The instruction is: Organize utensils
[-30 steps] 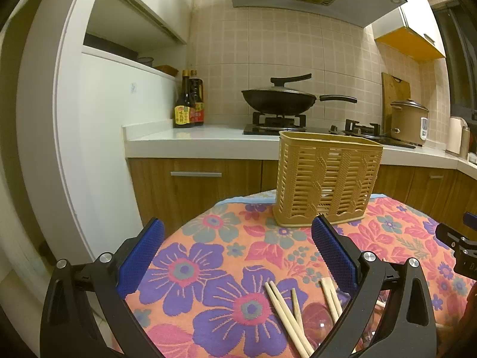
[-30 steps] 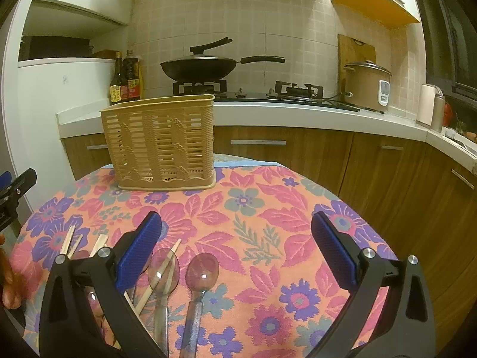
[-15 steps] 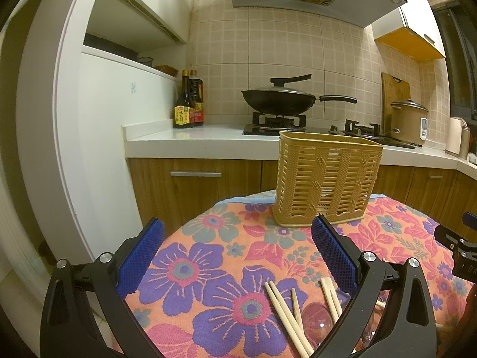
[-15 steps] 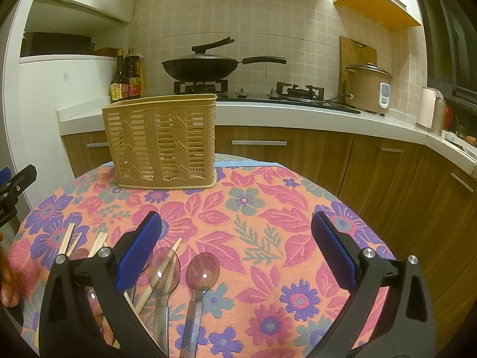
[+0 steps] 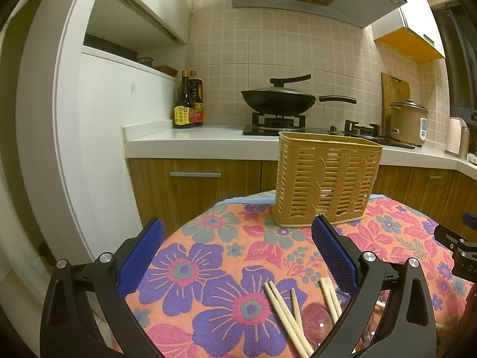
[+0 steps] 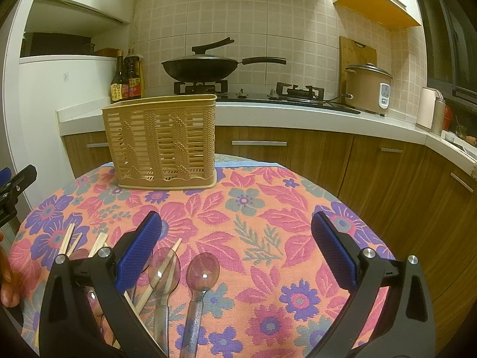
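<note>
Above floral tablecloth (image 6: 268, 208), left gripper (image 5: 238, 253) wide open, right gripper (image 6: 238, 253) wide open, both empty

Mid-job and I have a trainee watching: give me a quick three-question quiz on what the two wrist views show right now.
1. True or false: the basket already holds the chopsticks.
2. Which lies nearest the right hand-held gripper? A) wok B) spoons C) bottles
3. Fill in: both the left hand-held gripper and the right one are ____.

Key
1. False: the chopsticks lie on the tablecloth, and nothing sticks up above the basket's rim.
2. B: the spoons lie by its left finger; the wok and bottles are back on the counter.
3. Open, holding nothing.
</note>
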A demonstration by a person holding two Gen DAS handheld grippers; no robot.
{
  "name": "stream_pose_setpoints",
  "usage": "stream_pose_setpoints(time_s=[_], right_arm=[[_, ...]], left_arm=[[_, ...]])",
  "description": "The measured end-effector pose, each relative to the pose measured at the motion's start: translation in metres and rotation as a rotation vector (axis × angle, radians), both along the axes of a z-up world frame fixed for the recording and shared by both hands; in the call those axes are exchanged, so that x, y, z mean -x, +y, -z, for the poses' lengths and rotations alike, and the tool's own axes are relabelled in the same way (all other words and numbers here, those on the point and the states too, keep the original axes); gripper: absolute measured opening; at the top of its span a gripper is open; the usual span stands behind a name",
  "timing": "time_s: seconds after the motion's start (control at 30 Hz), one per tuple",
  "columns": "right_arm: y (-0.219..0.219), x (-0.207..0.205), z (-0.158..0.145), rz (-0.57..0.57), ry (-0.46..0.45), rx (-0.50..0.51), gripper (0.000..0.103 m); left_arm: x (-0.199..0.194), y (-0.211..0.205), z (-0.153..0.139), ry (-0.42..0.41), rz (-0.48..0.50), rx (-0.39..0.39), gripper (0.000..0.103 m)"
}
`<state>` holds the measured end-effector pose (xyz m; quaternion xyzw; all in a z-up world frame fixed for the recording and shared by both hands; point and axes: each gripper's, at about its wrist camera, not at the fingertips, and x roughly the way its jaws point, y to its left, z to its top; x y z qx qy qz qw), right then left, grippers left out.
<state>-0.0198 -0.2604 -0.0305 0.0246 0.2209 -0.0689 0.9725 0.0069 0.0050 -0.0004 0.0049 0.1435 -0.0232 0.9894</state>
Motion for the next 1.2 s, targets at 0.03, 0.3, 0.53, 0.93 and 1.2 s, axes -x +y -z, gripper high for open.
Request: stream_pose_setpoints(time_s=[0.03, 0.3, 0.53, 0.93, 1.2], right_arm=[[0.000, 0.000, 0.000, 0.000, 0.000, 0.000, 0.096], [0.000, -0.001, 0.000, 0.014, 0.003, -0.001, 0.096], [0.004, 0.000, -0.004, -0.031, 0.079, 0.003, 0.096], [0.013, 0.003, 0.014, -0.168, 0.406, -0.069, 0.059], [0.038, 0.000, 0.026, -0.331, 0.543, -0.084, 0.034]], left_arm=[[0.000, 0.000, 0.000, 0.000, 0.000, 0.000, 0.096], [-0.002, 0.003, -0.001, 0.007, -0.009, 0.018, 0.096], [-0.013, 0.023, -0.005, 0.197, 0.133, 0.101, 0.094], [-0.044, 0.006, 0.045, 0.722, 0.386, 0.191, 0.051], [-0.056, -0.023, 0.060, 0.788, 0.323, 0.070, 0.042]])
